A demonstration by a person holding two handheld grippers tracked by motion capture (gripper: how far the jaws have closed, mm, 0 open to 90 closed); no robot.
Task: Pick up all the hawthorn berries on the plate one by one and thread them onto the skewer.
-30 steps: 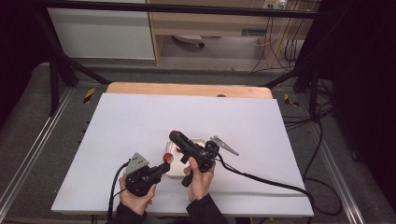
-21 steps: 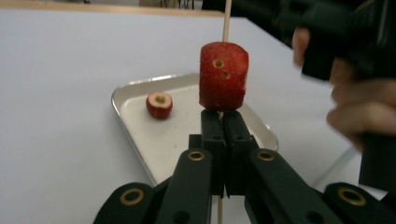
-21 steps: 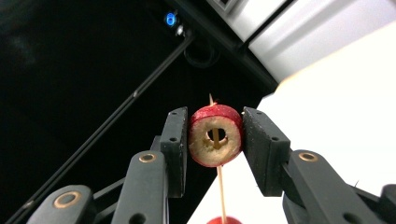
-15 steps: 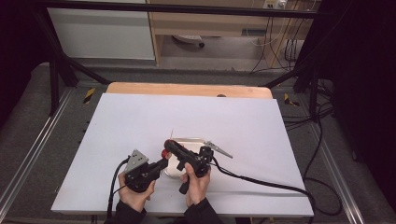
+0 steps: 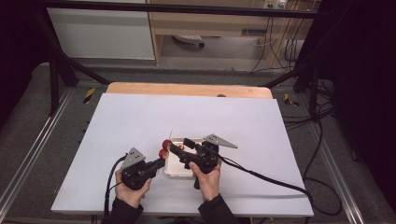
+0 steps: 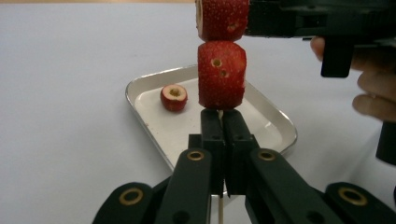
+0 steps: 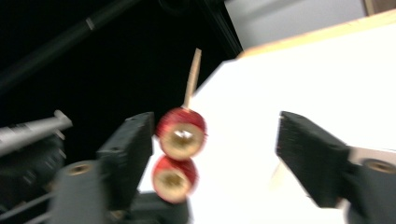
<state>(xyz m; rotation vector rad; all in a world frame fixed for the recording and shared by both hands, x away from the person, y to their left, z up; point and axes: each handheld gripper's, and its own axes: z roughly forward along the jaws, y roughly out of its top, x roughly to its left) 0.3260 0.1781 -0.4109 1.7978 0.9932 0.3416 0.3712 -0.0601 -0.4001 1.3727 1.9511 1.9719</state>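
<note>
**Two strawberry pieces on a skewer above a steel tray**

High view: near the 6 o'clock edge of the white desk [image 5: 140, 116], a small metal tray [image 5: 173, 171], shallow, contents too small to tell here. Just above its 10 o'clock corner, two red strawberry pieces [image 5: 164, 148] stacked on a thin skewer [image 5: 171, 134], tip pointing toward 12 o'clock. At 8 o'clock of the tray, the left hand-held gripper [image 5: 159, 162], pinching the skewer's lower end. At 2 o'clock of the tray, the right hand-held gripper [image 5: 172, 148], lying across the tray toward 9 o'clock, partly covering the tray's far rim. Black cable [image 5: 266, 176] trailing off toward 4 o'clock. Bare wooden strip [image 5: 187, 89] at the far edge.

Left gripper view: jaws of the left hand-held gripper [image 6: 223, 122] pressed together on the pale skewer [image 6: 220, 212]. Directly above, at 12 o'clock, the lower strawberry piece [image 6: 222, 74], pierced with small holes, and the upper strawberry piece [image 6: 223, 19] touching it. Behind, the tray [image 6: 140, 100], holding one hollowed strawberry half [image 6: 173, 97] near its 10 o'clock corner, otherwise bare. At 1 o'clock, the other gripper's black body and fingers [image 6: 373, 105], hiding the tray's far side.

Right gripper view, blurred: jaws of the right hand-held gripper [image 7: 215, 149] spread, having just been opening, both strawberry pieces [image 7: 180, 149] between them, beside the 9 o'clock jaw; contact there impossible to tell. Skewer tip [image 7: 192, 77] rising toward 12 o'clock.
</note>
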